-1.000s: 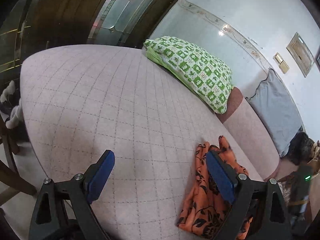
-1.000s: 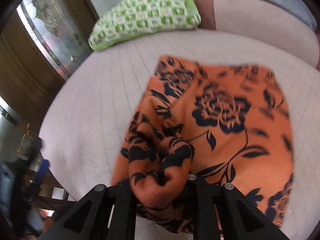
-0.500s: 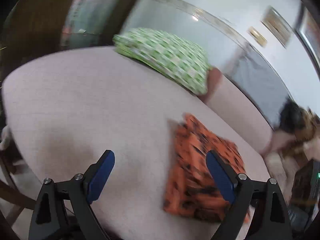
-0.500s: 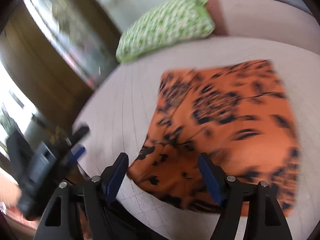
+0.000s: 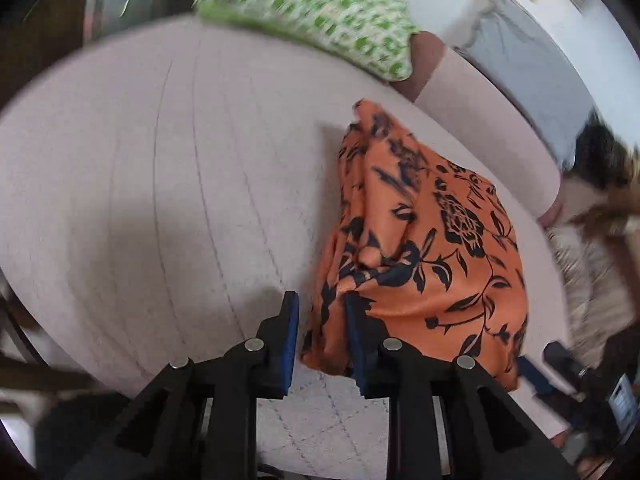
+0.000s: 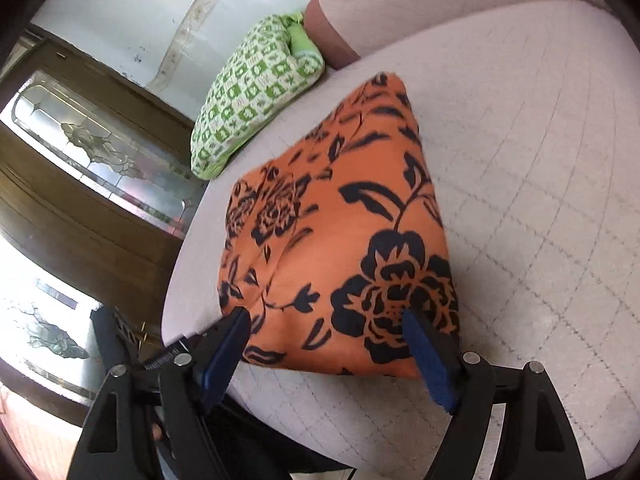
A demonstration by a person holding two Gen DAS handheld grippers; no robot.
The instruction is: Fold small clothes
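Observation:
An orange cloth with black flowers point(image 5: 424, 240) lies folded on the pale quilted bed point(image 5: 160, 160). Its left edge stands up in a bunched ridge. My left gripper point(image 5: 320, 298) is at the cloth's near left corner, and its jaws are closing with that corner between the blue pads. A thin strip of sheet still shows beside the left pad point(image 5: 290, 332). In the right wrist view the cloth point(image 6: 340, 216) lies flat. My right gripper point(image 6: 324, 316) is open wide over the cloth's near edge, and the pads do not press on it.
A green patterned pillow point(image 5: 312, 20) point(image 6: 256, 96) lies at the far side of the bed, with a grey pillow point(image 5: 520, 68) to its right. A wooden door with glass panels point(image 6: 100, 152) stands past the bed's left edge. The bed's near edge runs just under both grippers.
The right gripper let go of the bunched cloth, opened wide and drew back to its near edge. The left gripper swung over to the cloth, and its wide jaws narrowed around the corner.

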